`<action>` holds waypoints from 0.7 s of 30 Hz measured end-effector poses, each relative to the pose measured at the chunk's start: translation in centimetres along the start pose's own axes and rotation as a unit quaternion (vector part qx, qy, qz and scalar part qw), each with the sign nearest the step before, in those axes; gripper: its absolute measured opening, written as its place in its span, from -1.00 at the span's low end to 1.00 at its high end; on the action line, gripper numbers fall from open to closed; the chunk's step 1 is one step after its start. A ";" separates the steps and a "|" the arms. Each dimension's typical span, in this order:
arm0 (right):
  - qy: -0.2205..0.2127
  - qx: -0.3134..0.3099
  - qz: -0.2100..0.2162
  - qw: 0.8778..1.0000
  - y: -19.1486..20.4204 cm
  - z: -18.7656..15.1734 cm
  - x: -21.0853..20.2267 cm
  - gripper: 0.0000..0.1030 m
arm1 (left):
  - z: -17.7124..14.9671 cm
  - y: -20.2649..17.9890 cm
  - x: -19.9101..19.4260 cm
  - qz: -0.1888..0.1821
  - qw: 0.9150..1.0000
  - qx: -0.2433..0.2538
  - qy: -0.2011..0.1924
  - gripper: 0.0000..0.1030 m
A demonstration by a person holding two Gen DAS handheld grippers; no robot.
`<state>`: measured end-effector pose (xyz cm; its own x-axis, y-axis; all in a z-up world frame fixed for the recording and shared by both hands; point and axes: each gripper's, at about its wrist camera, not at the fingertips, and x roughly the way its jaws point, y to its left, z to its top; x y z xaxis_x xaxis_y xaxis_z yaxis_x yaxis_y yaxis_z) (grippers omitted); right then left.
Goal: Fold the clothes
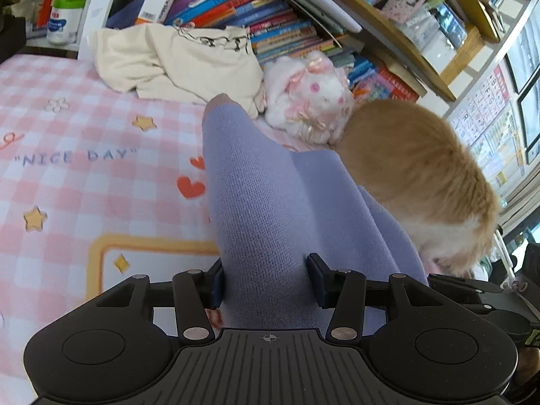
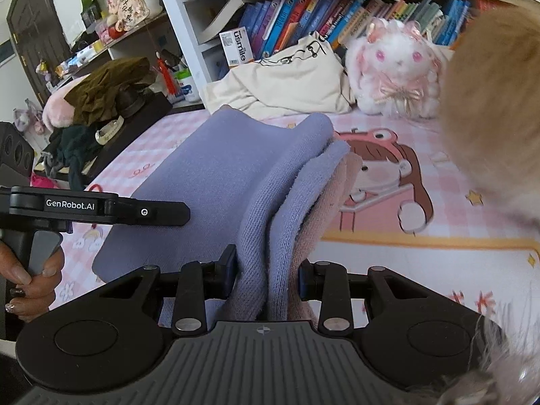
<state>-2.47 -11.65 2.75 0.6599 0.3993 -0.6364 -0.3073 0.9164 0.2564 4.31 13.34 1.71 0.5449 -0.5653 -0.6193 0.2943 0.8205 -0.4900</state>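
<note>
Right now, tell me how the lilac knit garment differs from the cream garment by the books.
The lilac knit garment is folded and clamped in both grippers; the cream garment lies crumpled and untouched. The lilac one is plain; the cream one carries black print. Both are over the pink checked bedsheet.

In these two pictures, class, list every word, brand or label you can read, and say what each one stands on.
"NICE DAY": printed on the pink checked bedsheet.
"GenRobot.AI": on the arm of the left gripper, seen from the right wrist view.
"usmile": on the white box leaning against the books.
Book spines, the wall chart and the white jar: too small or blurred to read.
Black lettering on the cream cloth: creased, unreadable.
</note>
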 end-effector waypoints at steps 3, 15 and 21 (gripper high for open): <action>-0.002 -0.005 -0.005 1.000 0.4 1.3 1.3 -0.40 | 1.3 1.3 0.7 -0.004 1.000 -0.003 -0.002 -0.08; -0.003 -0.010 -0.026 1.000 -1.4 7.5 8.7 -0.40 | 8.0 5.7 6.4 -0.008 1.000 -0.016 -0.006 -0.08; -0.004 -0.016 -0.031 0.999 -3.6 10.2 11.7 -0.40 | 10.4 6.3 9.4 -0.004 1.000 -0.013 -0.013 -0.08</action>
<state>13.32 -10.07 1.79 0.6838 0.3419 -0.6446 -0.2869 0.9382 0.1934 19.47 14.04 -0.80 0.5634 -0.5688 -0.5993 0.2783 0.8136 -0.5105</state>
